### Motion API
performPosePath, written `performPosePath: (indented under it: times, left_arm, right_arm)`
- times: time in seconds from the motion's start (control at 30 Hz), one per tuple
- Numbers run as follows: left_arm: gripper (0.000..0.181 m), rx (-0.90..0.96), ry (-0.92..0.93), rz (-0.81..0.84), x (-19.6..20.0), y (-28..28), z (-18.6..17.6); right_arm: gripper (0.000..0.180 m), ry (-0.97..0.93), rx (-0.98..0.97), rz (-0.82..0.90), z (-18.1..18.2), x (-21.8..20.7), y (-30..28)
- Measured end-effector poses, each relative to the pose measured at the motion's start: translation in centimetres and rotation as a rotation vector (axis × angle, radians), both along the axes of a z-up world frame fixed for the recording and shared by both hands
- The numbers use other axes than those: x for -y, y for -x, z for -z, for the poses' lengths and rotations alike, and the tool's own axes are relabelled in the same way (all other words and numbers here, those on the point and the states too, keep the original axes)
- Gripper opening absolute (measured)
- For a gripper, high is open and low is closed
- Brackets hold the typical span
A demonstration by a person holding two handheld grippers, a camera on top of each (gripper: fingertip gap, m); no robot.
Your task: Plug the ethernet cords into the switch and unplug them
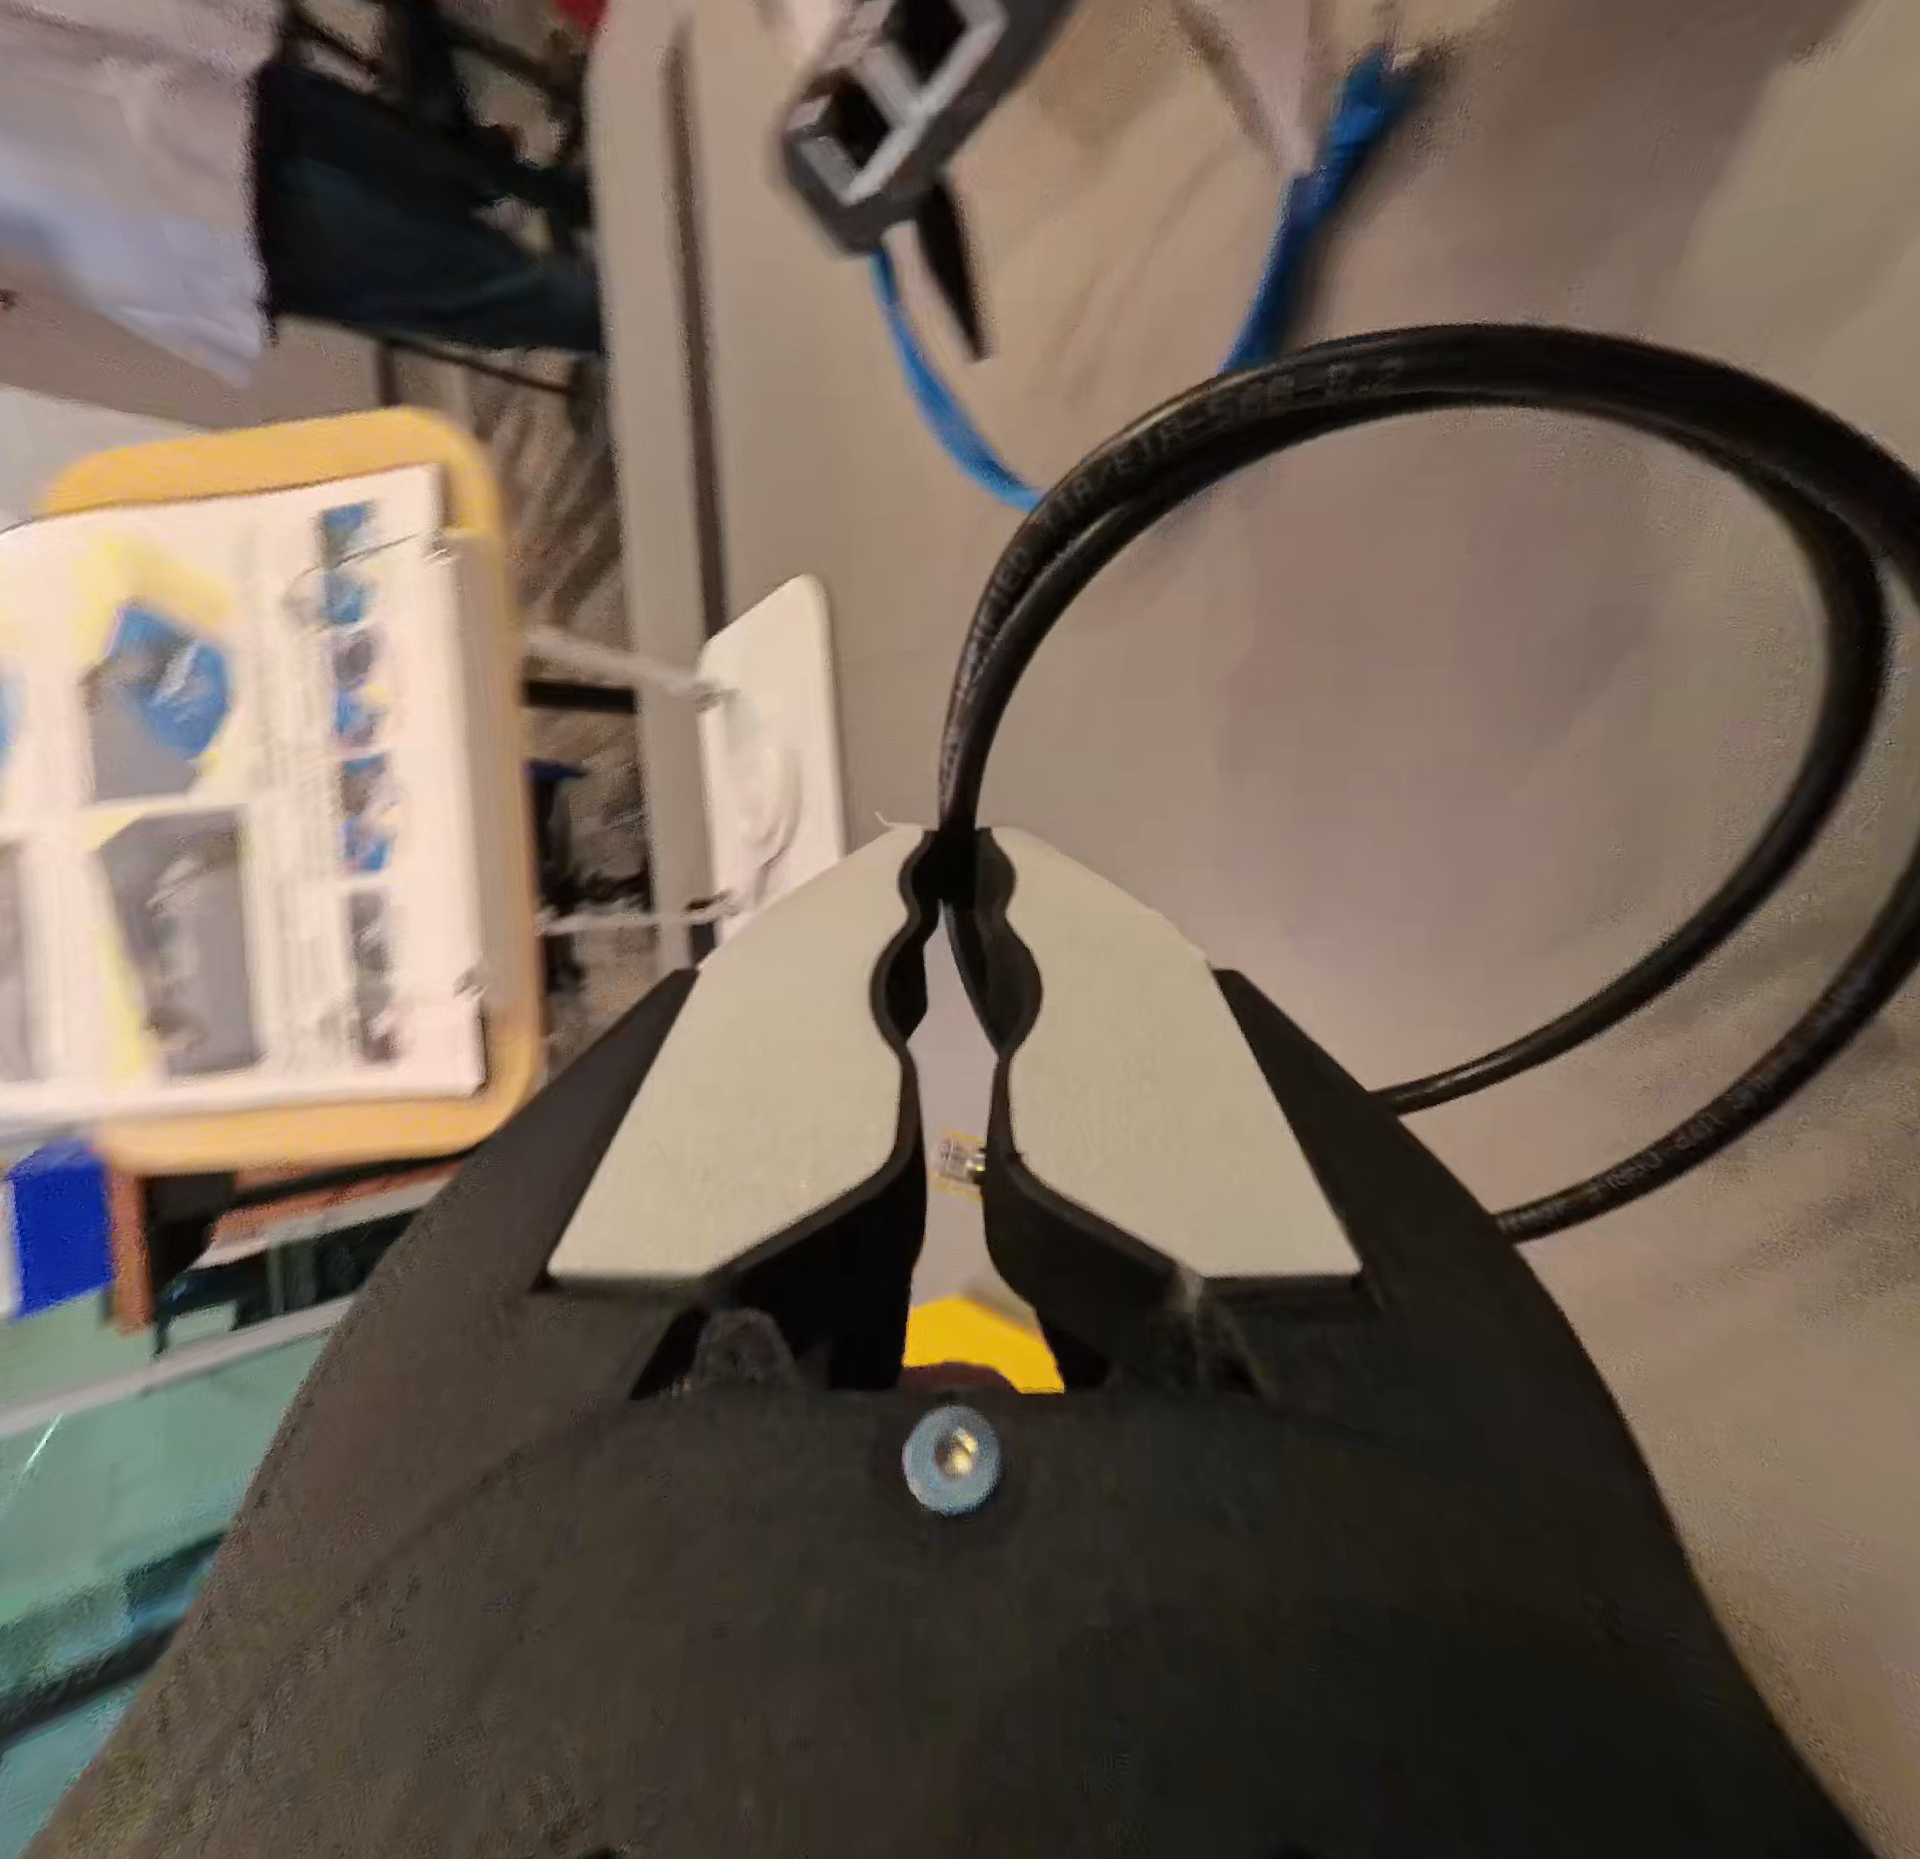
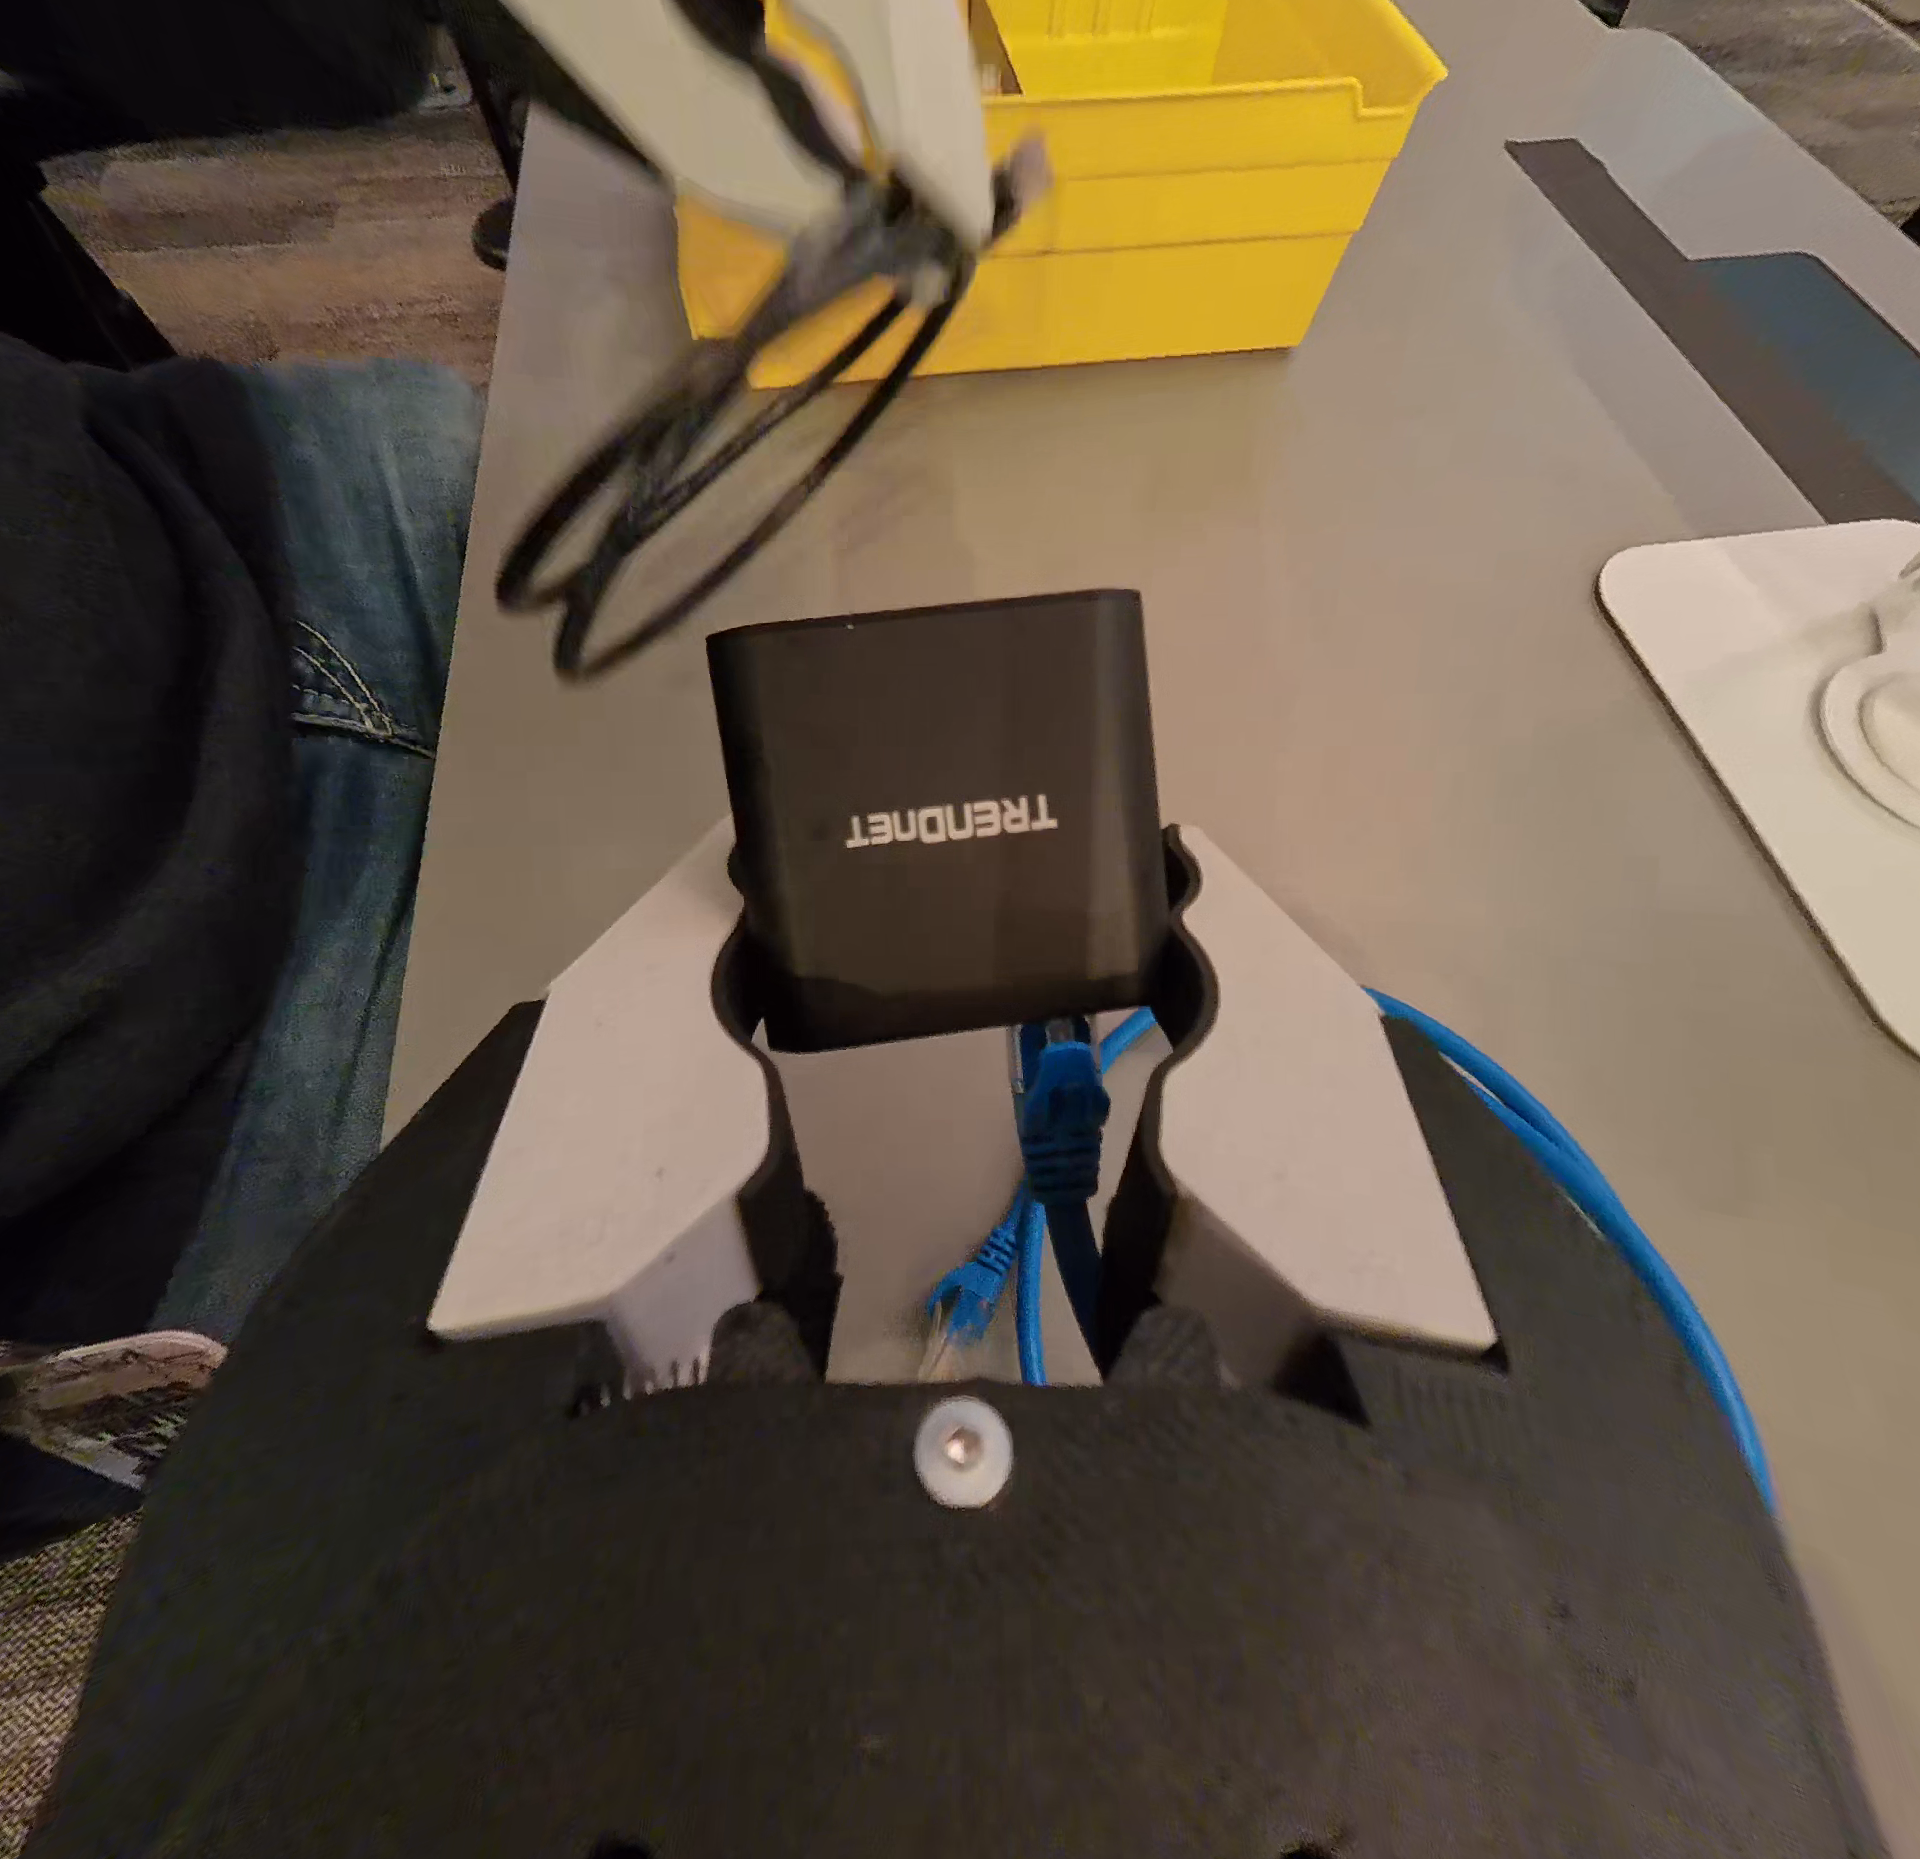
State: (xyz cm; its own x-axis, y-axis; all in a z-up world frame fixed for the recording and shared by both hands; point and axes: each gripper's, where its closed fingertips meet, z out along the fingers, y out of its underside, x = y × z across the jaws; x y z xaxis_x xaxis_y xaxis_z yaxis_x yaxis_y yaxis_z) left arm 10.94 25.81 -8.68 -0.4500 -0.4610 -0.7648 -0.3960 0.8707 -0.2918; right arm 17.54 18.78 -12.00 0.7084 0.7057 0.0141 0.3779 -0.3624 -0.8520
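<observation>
In the left wrist view, the left gripper (image 1: 954, 864) has its fingertips pinched together on a black ethernet cord (image 1: 1496, 604), which loops out ahead and to the right of the tips. The cord's clear plug (image 1: 961, 1153) sits back between the fingers, nearer the body. Far ahead, blurred, the black switch (image 1: 904, 95) shows two open ports, with a blue ethernet cord (image 1: 1288, 240) curving around it on the grey table (image 1: 1455, 770).

In the right wrist view, the right gripper (image 2: 961, 874) is spread wide and clamps the switch (image 2: 945, 812) by its two sides. The blue cord's plug (image 2: 1060, 1092) meets the switch's near face, between the fingers, though whether it is seated I cannot tell. Ahead and up-left hangs the left gripper (image 2: 925, 199) with the black cord (image 2: 665, 500) dangling. A yellow bin (image 2: 1195, 188) stands beyond it.
</observation>
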Motion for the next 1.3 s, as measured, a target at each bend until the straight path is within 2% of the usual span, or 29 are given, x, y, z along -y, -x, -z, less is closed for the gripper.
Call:
performPosePath:
  times: [0.03,0.07,0.17,0.27,0.33,0.4,0.5,0.7,0.83,1.03,1.1,1.3]
  left_arm:
    - [0.006,-0.041,0.023,0.029,1.0,-0.5,1.6]
    - [0.015,-0.106,0.056,0.046,1.9,-0.7,3.3]
    - [0.044,-0.222,0.203,-0.092,1.1,-0.2,5.5]
    - [0.045,-0.147,0.348,-0.272,-0.5,1.5,3.8]
    - [0.035,-0.091,0.405,-0.413,-1.6,3.3,3.0]
    - [0.029,-0.060,0.455,-0.515,-1.9,4.4,3.4]
    - [0.029,-0.054,0.434,-0.590,-2.1,3.9,5.1]
    - [0.029,-0.131,0.545,-0.596,-2.0,-0.3,9.0]
    - [0.026,-0.188,0.571,-0.616,-2.8,-1.2,11.4]
    - [0.014,-0.158,0.362,-0.442,-2.5,-2.5,11.8]
    - [0.010,-0.193,0.263,-0.444,-3.3,-2.5,12.8]
    - [0.004,-0.175,0.198,-0.364,-3.5,-3.1,13.0]
  right_arm:
    - [0.074,0.003,-0.002,0.002,0.2,0.1,-0.2]
    - [0.074,0.005,-0.002,0.005,0.4,0.1,-0.3]
    - [0.074,0.008,0.002,0.021,0.9,0.2,-0.9]
    - [0.073,0.001,-0.019,0.032,1.1,0.5,-1.3]
    - [0.073,0.001,-0.032,0.038,1.5,0.5,-1.6]
    - [0.073,0.001,-0.044,0.040,1.8,0.4,-1.7]
    - [0.073,0.004,-0.047,0.040,2.2,0.1,-1.6]
    - [0.073,-0.001,-0.035,0.040,2.3,0.2,-1.2]
    - [0.073,-0.007,-0.041,0.043,2.4,0.5,-1.4]
    - [0.073,-0.012,-0.050,0.043,2.7,0.5,-1.5]
    - [0.073,-0.013,-0.052,0.042,2.7,0.5,-1.5]
    - [0.073,-0.022,-0.050,0.039,2.6,0.6,-1.3]
